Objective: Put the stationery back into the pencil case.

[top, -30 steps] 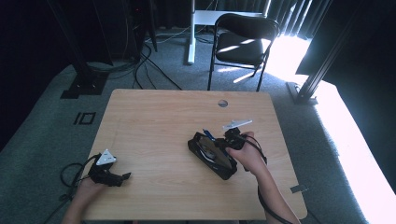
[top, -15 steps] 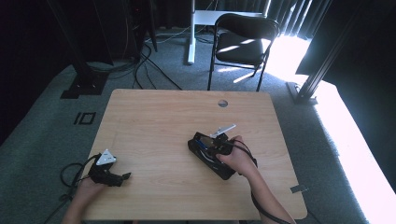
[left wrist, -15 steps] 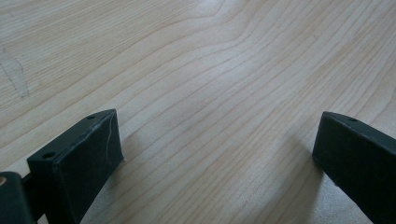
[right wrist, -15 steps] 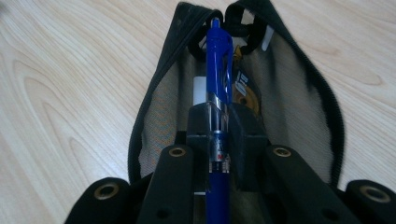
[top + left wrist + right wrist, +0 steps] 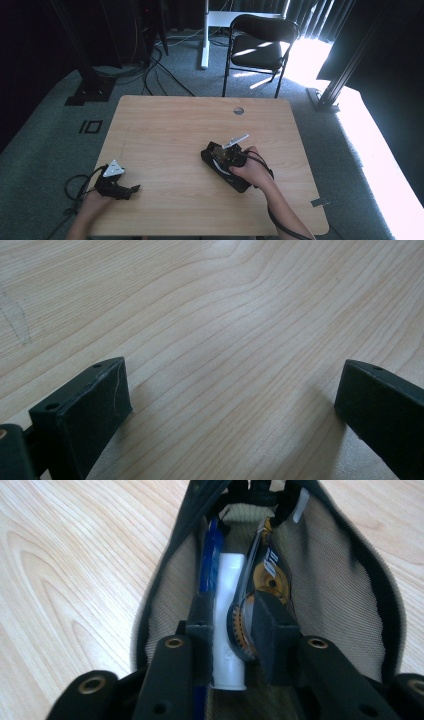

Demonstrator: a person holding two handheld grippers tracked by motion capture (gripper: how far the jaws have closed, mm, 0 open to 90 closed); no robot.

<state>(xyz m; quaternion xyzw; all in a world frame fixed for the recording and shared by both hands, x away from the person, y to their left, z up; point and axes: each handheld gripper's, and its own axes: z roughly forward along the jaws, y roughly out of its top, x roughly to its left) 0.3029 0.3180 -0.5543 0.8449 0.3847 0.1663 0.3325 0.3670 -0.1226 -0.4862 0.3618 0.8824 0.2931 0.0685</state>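
A black pencil pouch with beige lining lies open on the wooden table, right of centre. My right gripper is pushed into its mouth. In the right gripper view the jaws are closed in on a white tube, with an amber correction tape roller pressed against the right jaw. A blue pen lies beside the tube. My left gripper rests on the table's near left corner, open, with bare wood between its jaws.
A round cable hole sits near the table's far edge. A black chair stands beyond the table on the grey carpet. A strip of tape sticks out at the near right edge. Cables trail on the floor at far left.
My right gripper has moved left and down, from beside the pouch into its open mouth, and now closes on the contents. The left gripper has stayed still.
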